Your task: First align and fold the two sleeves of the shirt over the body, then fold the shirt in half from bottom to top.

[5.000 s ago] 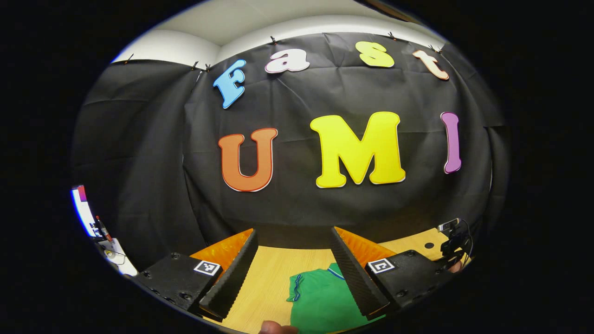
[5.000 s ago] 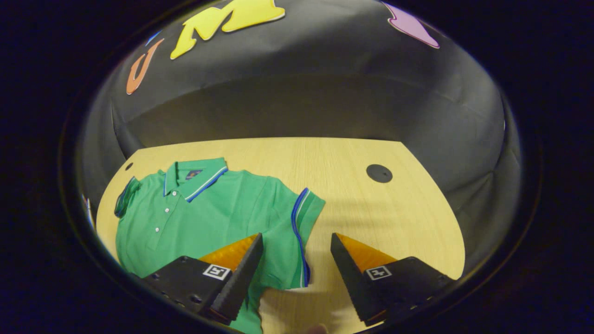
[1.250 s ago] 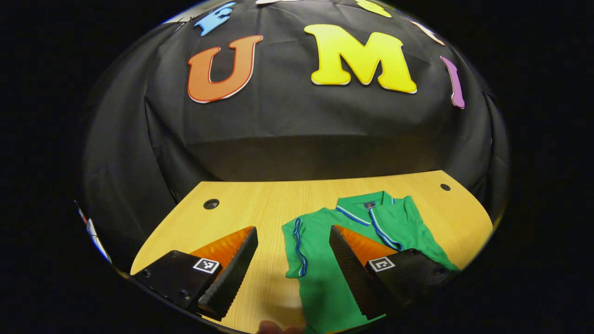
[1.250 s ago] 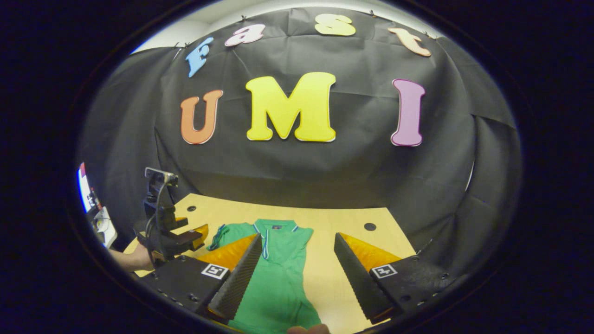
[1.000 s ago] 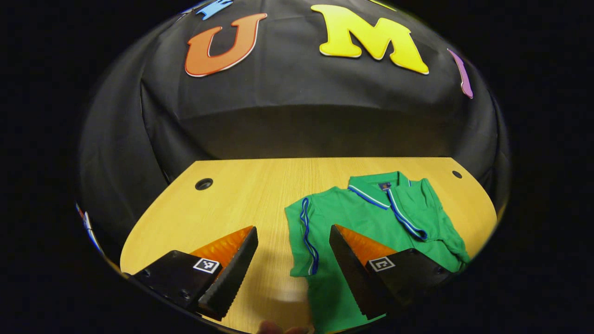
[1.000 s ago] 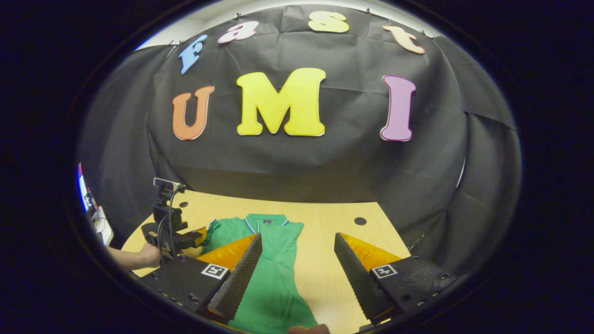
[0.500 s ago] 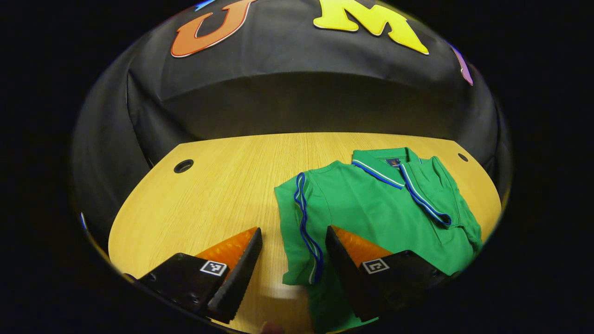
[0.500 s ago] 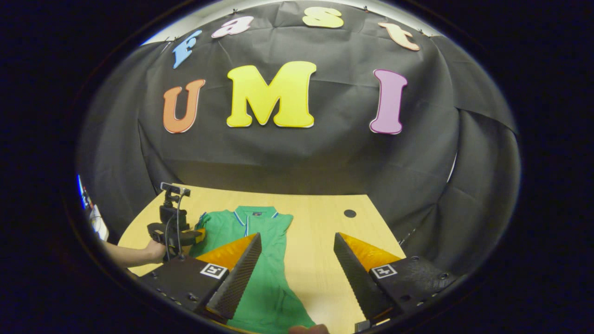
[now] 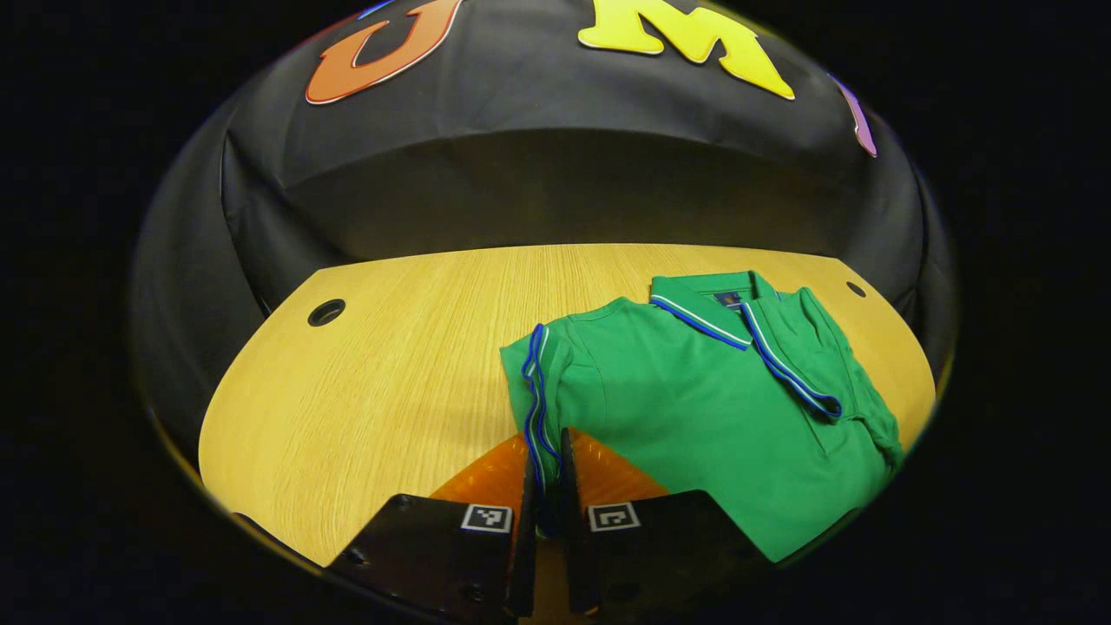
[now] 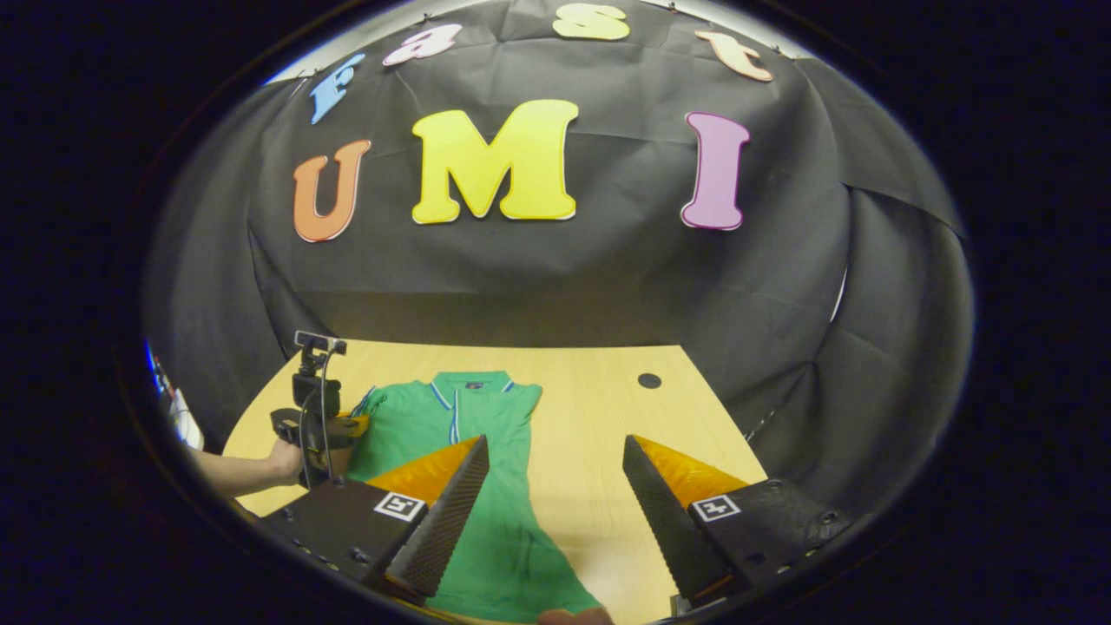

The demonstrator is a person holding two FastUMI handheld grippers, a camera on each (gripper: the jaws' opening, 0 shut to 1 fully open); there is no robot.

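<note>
A green polo shirt (image 9: 694,399) with blue-and-white trim lies face up on the wooden table (image 9: 391,382), collar toward the wall. Its far sleeve (image 9: 816,365) is folded over the body. My left gripper (image 9: 545,444) is shut on the trimmed edge of the near sleeve (image 9: 532,373), which is pinched between the fingers. In the right gripper view the shirt (image 10: 490,495) runs away from me. The left gripper (image 10: 351,425), held by a hand (image 10: 282,460), sits at the shirt's left sleeve. My right gripper (image 10: 555,503) hangs open above the shirt's right side, holding nothing.
The table has round cable holes (image 9: 326,312) (image 9: 857,289) (image 10: 648,380) near its back corners. Black cloth closes the booth behind and to the sides. A lit screen (image 10: 174,404) stands past the table's left edge. Bare wood lies to the left of the shirt.
My left gripper dropped onto the near sleeve and went from open to shut on its trimmed edge. The right gripper stayed open and drifted back slightly.
</note>
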